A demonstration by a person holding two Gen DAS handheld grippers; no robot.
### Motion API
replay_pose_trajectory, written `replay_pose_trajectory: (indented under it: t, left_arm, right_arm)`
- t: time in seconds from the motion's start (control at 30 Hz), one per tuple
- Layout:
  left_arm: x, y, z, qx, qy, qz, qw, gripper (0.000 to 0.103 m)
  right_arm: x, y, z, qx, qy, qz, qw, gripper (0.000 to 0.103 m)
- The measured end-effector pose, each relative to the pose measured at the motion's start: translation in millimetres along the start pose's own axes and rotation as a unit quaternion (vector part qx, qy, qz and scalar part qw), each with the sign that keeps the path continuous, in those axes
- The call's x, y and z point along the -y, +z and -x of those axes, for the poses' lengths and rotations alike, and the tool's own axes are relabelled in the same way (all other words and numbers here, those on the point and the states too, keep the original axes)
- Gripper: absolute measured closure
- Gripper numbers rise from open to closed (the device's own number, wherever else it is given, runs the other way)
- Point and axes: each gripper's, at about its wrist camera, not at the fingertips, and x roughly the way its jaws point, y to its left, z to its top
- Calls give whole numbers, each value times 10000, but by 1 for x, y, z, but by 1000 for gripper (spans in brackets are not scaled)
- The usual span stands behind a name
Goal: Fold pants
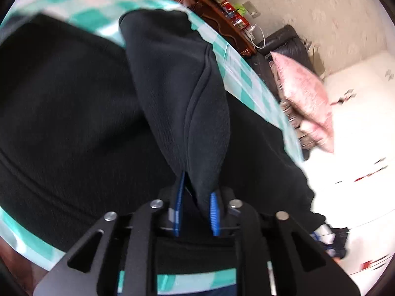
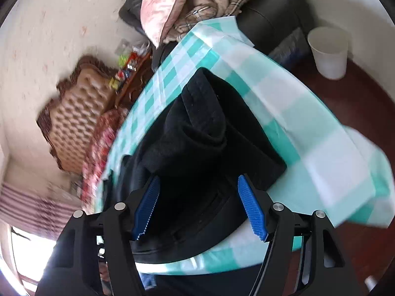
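Observation:
Black pants [image 1: 74,123] lie on a table with a teal and white checked cloth [image 1: 249,83]. My left gripper [image 1: 196,197] is shut on a fold of the pants [image 1: 182,93] and holds it lifted above the rest of the fabric. In the right wrist view the pants [image 2: 209,133] lie bunched and partly folded on the cloth [image 2: 296,123]. My right gripper [image 2: 200,194] is open, its blue pads [image 2: 251,207] spread on either side of the pants' near part, holding nothing.
A dark sofa [image 2: 266,17] with a pink pillow [image 2: 163,2] and blankets stands beyond the table. A white bin [image 2: 329,51] stands on the dark red floor. A tufted headboard [image 2: 79,113] and a cluttered wooden shelf [image 1: 229,19] are against the wall.

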Motion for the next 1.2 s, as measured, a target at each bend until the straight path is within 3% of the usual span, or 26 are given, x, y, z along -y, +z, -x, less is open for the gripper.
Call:
replay_pose_trajectory:
  t: [0.07,0.2,0.23,0.3,0.37,0.4,0.43,0.47,0.5,0.53,0.57,0.6,0.7,0.83,0.9,0.93,0.97,1.03,1.07,1.1,1.2]
  left_arm:
    - [5,-1,0,70,204,-126,9997,72]
    - [10,-7,7,252,842,-364,9955,52]
    - [17,-6,8,339,1207,-584,9904,44]
    - [30,-2,9,522,1709,-919,9796,40]
    - [49,2,12,753,2263,-1457,9602,36]
    - [62,5,10,870,2570,-1784,9458,32]
    - [79,9,5,981,2904,-2226,9255,24]
    - [94,14,-2,1037,3132,-2630,9066,21]
    - [110,21,-14,1132,3429,-3033,8818,21]
    - [120,29,-20,1154,3613,-3208,8679,21]
    - [127,37,-30,1092,3680,-3353,8604,21]
    - [136,50,-44,960,3644,-3455,8594,21]
    - [145,97,-82,510,3459,-3312,8764,23]
    - [132,156,-132,-136,3345,-2767,9008,33]
    - [120,169,-150,-299,3514,-2566,8999,48]
    - [114,174,-159,-360,3597,-2523,8976,58]
    - [110,176,-163,-406,3526,-2508,9006,64]
    - [107,176,-152,-183,3445,-2446,9062,92]
    - [105,178,-134,70,3192,-2268,9201,92]
    - [99,181,-102,388,2688,-1960,9422,92]
    - [78,188,-19,1067,1873,-1248,9685,93]
  right_arm:
    - [-5,-2,-4,-80,44,51,9999,26]
    - [-4,1,-17,-128,-33,76,9999,22]
    - [-4,2,-22,-168,-99,31,9998,22]
    - [-7,-2,-22,-159,-232,53,9996,22]
    - [-11,-4,-22,-69,-376,195,9991,22]
    - [-12,-4,-23,-48,-430,248,9988,21]
    - [-15,-5,-26,-58,-520,305,9982,20]
    - [-15,-6,-29,-55,-603,352,9975,19]
    - [-15,-6,-31,-40,-653,389,9971,19]
    - [-19,-7,-33,1,-749,484,9960,18]
    - [-22,-8,-34,30,-836,565,9949,18]
    - [-23,-9,-35,52,-888,620,9941,18]
    - [-28,-12,-37,137,-1157,846,9896,21]
    - [-31,-17,-40,257,-1517,1116,9818,36]
    - [-31,-17,-40,313,-1667,1216,9780,43]
    - [-30,-17,-40,349,-1727,1255,9763,52]
    - [-29,-17,-39,391,-1754,1275,9754,61]
    - [-25,-15,-39,381,-1626,1221,9784,72]
    - [-23,-15,-38,353,-1509,1170,9810,77]
    - [-20,-14,-37,344,-1420,1110,9830,78]
    - [-16,-11,-31,322,-1140,973,9882,80]
